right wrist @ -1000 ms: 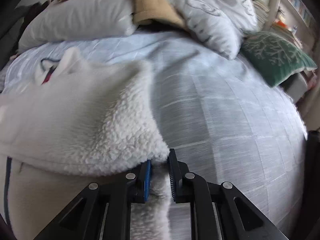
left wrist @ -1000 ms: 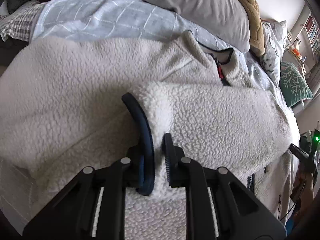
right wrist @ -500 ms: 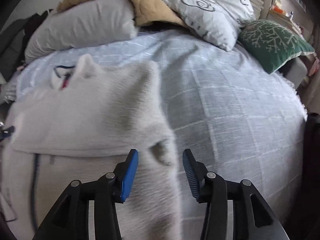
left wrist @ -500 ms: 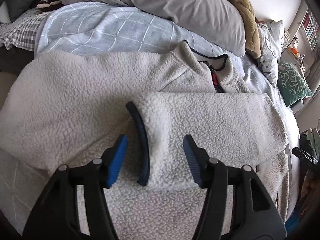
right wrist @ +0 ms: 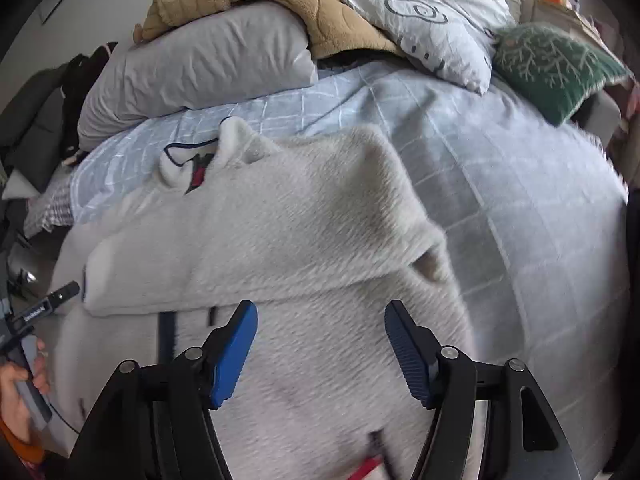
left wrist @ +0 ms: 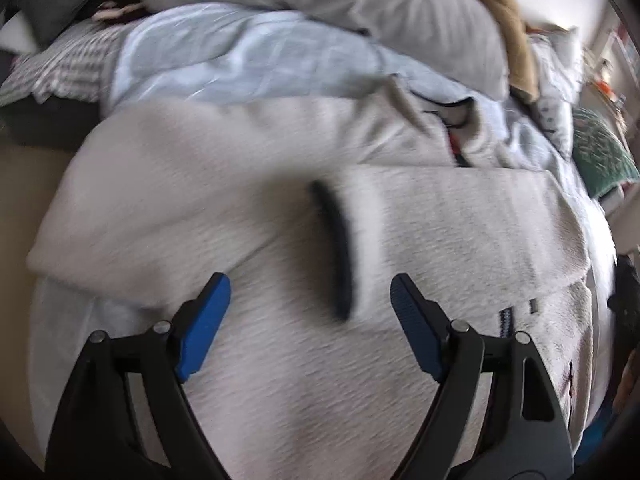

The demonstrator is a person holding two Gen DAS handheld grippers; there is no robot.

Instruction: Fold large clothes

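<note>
You released both grips: left gripper (left wrist: 310, 320) and right gripper (right wrist: 320, 344) now wide open, empty. Sleeve (left wrist: 460, 220) of cream fleece jacket (right wrist: 320, 220) lies folded across body; next fold pending.

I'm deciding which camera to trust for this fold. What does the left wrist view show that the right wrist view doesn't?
Only the left wrist view shows the sleeve's dark cuff lying across the jacket's chest, ahead of the open left gripper.

Only the right wrist view shows the patterned pillow, the jacket's right edge against bare bedspread, and the open right gripper.

Both show the white fleece jacket with the folded sleeve, its collar, the grey pillow and the green cushion.
</note>
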